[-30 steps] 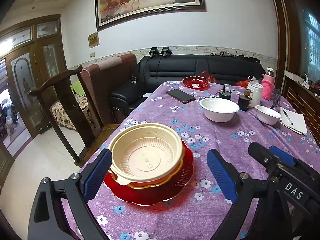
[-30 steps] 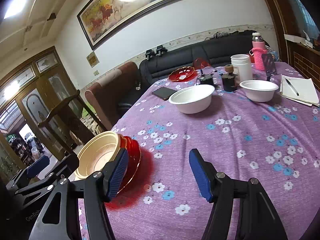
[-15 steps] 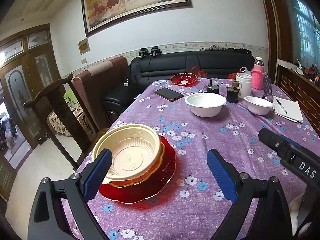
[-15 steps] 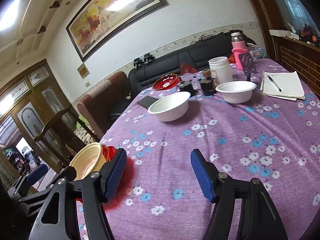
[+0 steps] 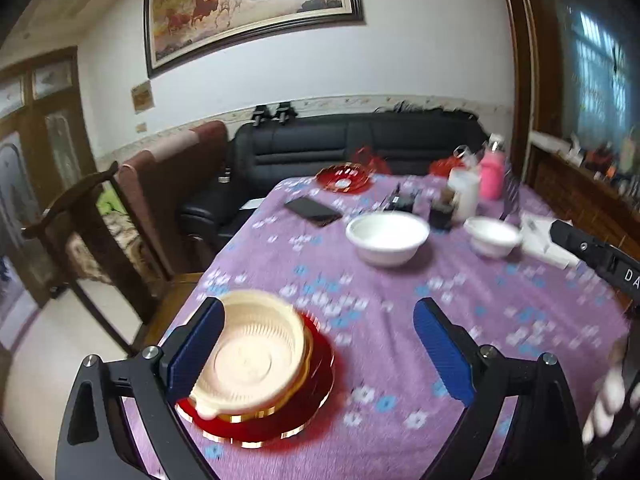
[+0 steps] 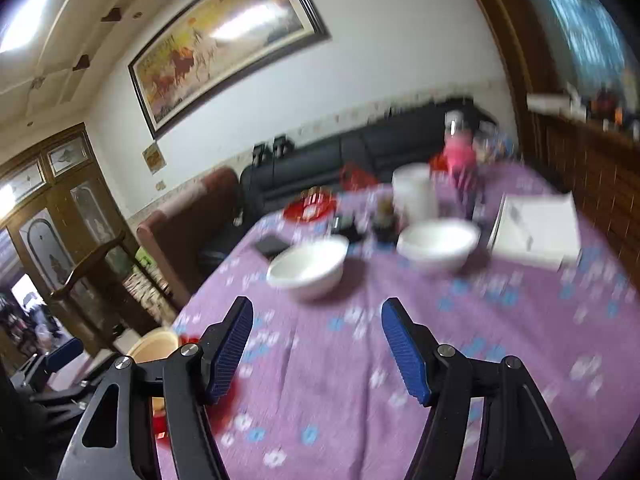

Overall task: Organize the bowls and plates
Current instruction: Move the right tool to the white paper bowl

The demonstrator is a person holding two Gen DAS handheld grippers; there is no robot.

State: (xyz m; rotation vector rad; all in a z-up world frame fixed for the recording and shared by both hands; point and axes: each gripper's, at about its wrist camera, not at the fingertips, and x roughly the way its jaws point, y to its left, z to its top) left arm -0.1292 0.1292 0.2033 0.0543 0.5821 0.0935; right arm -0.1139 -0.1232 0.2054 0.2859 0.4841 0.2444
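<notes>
Left tongs (image 5: 316, 356) spread wide, blue ribbed pads, black frame, nothing gripped. Left pad (image 5: 196, 350) overlapping the rim of a cream plastic bowl (image 5: 256, 356) in view; contact not clear. Ribbed round bowl, nested on a gold-rimmed red bowl, all on a glossy red plate (image 5: 316, 396), at 7 o'clock of the left view, near table edge. Purple floral cloth over the table (image 5: 400, 320), soft, blurred.

Right tongs (image 6: 316, 352) also well apart, same blue textured pads, empty, over bare cloth. Stack only partly seen at 8 o'clock of the right view, behind the left finger.

Mid table: large white bowl (image 6: 308, 266), smooth, round, at 12 o'clock of the right tongs. Smaller white bowl (image 6: 438, 244) at 1 o'clock, just beside. White paper pad (image 6: 536, 232) at 2 o'clock. Flat black phone (image 5: 314, 210) at 11 o'clock of the large bowl.

Far end: white cylinder container (image 6: 414, 192), pink bottle (image 5: 491, 178), dark small jars, second red plate (image 5: 344, 178) with patterned rim. Beyond, black leather sofa (image 5: 340, 148), wooden chair (image 5: 92, 216) at 9 o'clock.
</notes>
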